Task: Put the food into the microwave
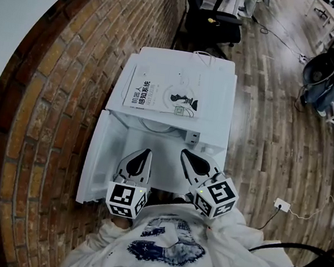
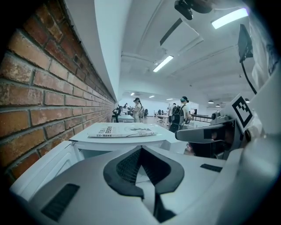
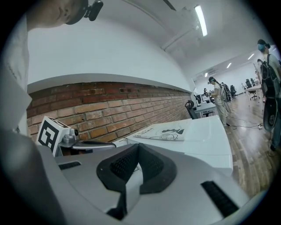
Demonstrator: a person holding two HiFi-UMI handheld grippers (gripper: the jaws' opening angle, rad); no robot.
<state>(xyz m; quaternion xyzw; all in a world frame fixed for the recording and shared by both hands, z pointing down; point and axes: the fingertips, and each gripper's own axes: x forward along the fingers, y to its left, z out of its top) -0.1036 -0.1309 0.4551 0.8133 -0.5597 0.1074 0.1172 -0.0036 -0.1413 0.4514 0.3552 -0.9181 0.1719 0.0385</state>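
Microwave [image 1: 215,99] mid-frame, door [image 1: 98,163] open at left. Left gripper [image 1: 145,154] and right gripper [image 1: 185,155] clenched, empty, just before cavity. Food not made out; pale round shape [image 1: 156,126] inside, plate or turntable unclear. Fits food already in, or food still elsewhere; next move unsettled.

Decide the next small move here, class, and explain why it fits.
Probably bring the left tongs to the open white microwave door and swing it shut. Both the left and the right tongs are shut and empty, no food shows outside, and a pale round dish lies in the white box-shaped microwave; whether it holds food cannot be told.
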